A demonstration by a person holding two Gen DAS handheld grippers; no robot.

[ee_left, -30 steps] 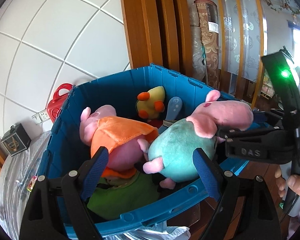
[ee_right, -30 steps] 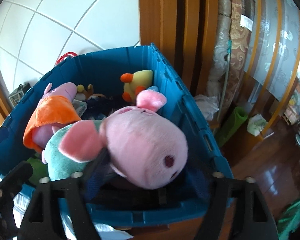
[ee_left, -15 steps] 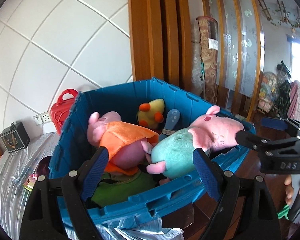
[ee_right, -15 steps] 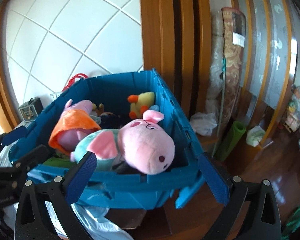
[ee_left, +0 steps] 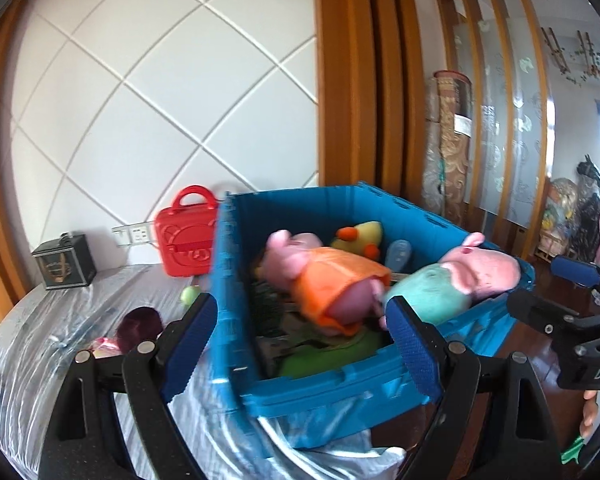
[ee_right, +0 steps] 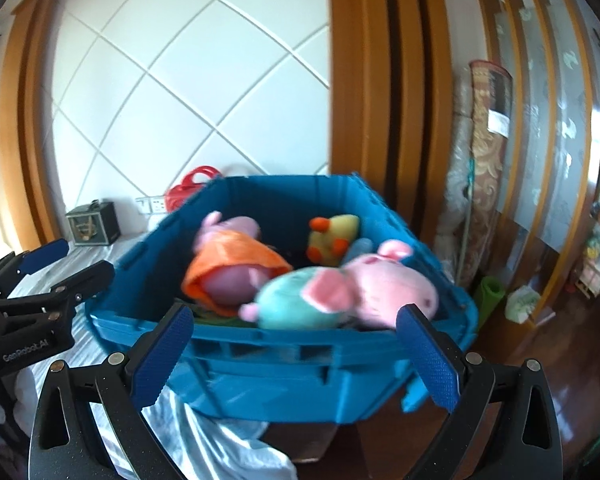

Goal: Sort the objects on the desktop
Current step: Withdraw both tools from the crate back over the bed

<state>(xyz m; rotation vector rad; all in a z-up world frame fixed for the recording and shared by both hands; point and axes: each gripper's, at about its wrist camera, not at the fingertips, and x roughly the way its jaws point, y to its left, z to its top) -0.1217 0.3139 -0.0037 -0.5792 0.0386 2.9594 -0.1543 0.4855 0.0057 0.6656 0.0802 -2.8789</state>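
- The right tongs [ee_right: 296,352] stood wide apart and empty. Their jaws had just been opening, and nothing lay between them.
- The left tongs [ee_left: 304,344] were also well spread and gripped nothing.
- The teal-bodied pig plush [ee_right: 340,292] lay inside the blue crate [ee_right: 284,372], against the near right corner, with its pink head close to the rim. Risk: an unsupported head at the rim could tip the toy over the edge onto the wooden floor [ee_right: 572,360].
- The orange-dressed pig plush [ee_left: 324,280] lay just beside it, touching, with a yellow duck toy [ee_left: 360,236] behind. Risk: the pile stood high, so a further item dropped on top could roll off or push a neighbour out.
- The crate sat at the edge of the table [ee_left: 60,320], which was covered in wrinkled plastic sheeting. Risk: a knock from either tool against the crate wall could slide it on the slick cover toward the drop.
- A dark round object [ee_left: 140,320], a small green ball [ee_left: 190,294] and a red toy case [ee_left: 188,240] remained on the table outside the crate. Risk: the ball could roll away under a careless approach.
- Both views were blurred, so an approach made at speed could misjudge the target.
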